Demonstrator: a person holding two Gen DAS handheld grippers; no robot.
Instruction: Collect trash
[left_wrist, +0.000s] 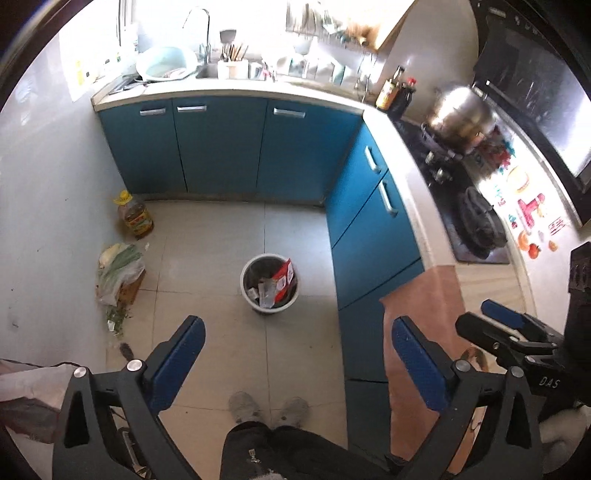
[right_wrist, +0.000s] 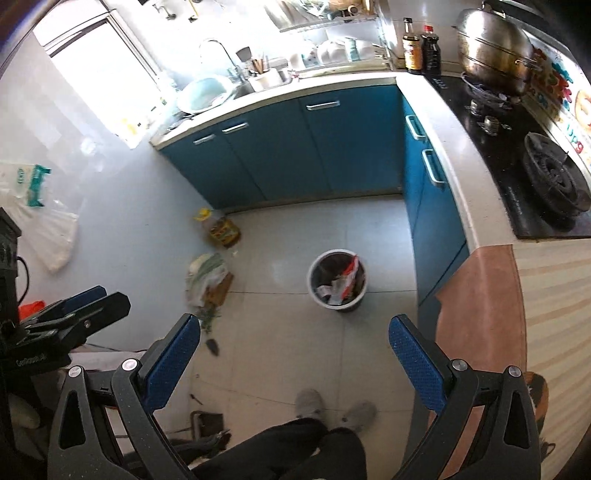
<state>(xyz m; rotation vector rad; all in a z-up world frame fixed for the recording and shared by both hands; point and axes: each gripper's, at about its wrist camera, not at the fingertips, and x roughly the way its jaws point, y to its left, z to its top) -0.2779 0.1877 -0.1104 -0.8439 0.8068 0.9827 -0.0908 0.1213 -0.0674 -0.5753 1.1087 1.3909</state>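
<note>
A white trash bin stands on the tiled floor, holding a red wrapper and paper scraps. It also shows in the right wrist view. My left gripper is open and empty, high above the floor, with the bin below and ahead. My right gripper is open and empty at a similar height. Green vegetable scraps lie on the floor by the left wall, and a small dark scrap lies nearby.
A plastic bag of vegetables and an oil bottle stand by the left wall. Blue cabinets line the back and right. The counter carries a stove and steel pot. The person's feet are below.
</note>
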